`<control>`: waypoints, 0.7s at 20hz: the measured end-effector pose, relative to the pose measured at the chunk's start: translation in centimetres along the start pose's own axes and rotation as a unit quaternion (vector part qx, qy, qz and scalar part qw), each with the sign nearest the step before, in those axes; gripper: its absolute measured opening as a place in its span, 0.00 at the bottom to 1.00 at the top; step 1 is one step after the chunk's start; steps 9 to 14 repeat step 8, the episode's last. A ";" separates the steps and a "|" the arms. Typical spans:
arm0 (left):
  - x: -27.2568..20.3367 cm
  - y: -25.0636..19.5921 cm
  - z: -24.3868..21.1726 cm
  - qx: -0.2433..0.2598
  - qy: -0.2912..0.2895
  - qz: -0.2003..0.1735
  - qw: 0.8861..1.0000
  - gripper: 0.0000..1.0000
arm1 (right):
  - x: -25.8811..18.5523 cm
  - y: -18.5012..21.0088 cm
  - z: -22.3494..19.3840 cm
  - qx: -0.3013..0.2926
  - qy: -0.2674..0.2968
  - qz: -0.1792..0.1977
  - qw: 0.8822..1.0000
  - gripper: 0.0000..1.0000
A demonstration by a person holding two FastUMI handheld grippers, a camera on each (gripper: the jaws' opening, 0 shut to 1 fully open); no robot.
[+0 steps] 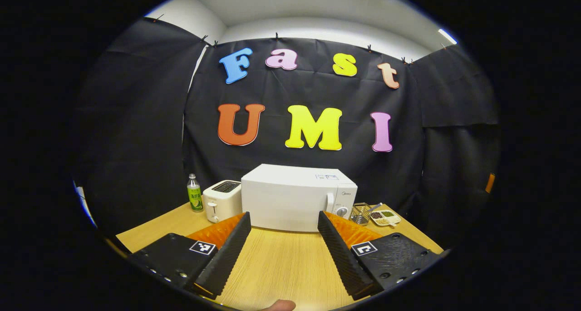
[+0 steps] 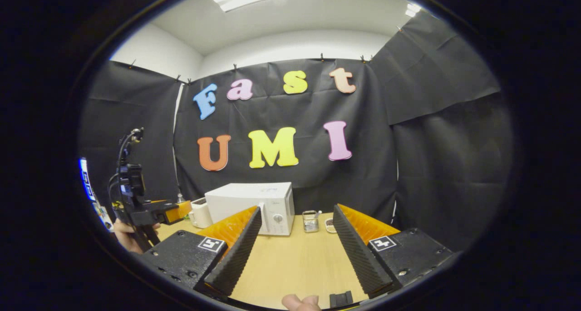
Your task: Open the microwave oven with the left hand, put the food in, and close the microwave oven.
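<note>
- At the back of the wooden table (image 1: 281, 265), against the black cloth wall, stands the white microwave oven (image 1: 290, 197), its door shut, handle and dials at its right end.
- Your left gripper (image 1: 283, 220) hangs above the bare tabletop well short of the oven, jaws spread wide with nothing between them; its ridged black fingers (image 1: 227, 252) frame the oven's front in the left gripper view.
- Your right gripper (image 2: 295, 215) is likewise spread and empty, held over the table, with the microwave seen farther off and toward the left in the right gripper view.
- In that same view your left gripper also appears at the far left edge, gripped by your hand (image 2: 127, 236).
- Left of the oven, just beside it, sits a white toaster (image 1: 221, 201); a green-labelled bottle (image 1: 194, 194) stands beyond that.
- Right of the oven are a wire basket (image 1: 361, 213) and a small divided dish (image 1: 385, 217) holding dark, green and pale food, near the table's right edge.
</note>
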State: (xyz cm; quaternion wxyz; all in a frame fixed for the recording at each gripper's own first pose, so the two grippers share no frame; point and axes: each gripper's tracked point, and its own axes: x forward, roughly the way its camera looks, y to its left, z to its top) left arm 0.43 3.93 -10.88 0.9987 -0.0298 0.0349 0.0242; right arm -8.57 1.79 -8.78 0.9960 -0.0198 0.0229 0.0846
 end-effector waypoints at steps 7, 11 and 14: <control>-7.1 0.9 2.7 0.040 -0.031 0.009 0.999 0.93 | -1.5 1.7 1.0 -0.013 -0.015 0.004 1.000 0.91; -7.8 0.9 2.9 0.042 -0.034 0.007 0.999 0.81 | -1.5 1.5 1.1 -0.012 -0.019 0.000 1.000 0.91; -7.8 0.9 2.9 0.042 -0.034 0.007 0.999 0.81 | -1.5 1.5 1.1 -0.012 -0.019 0.000 1.000 0.91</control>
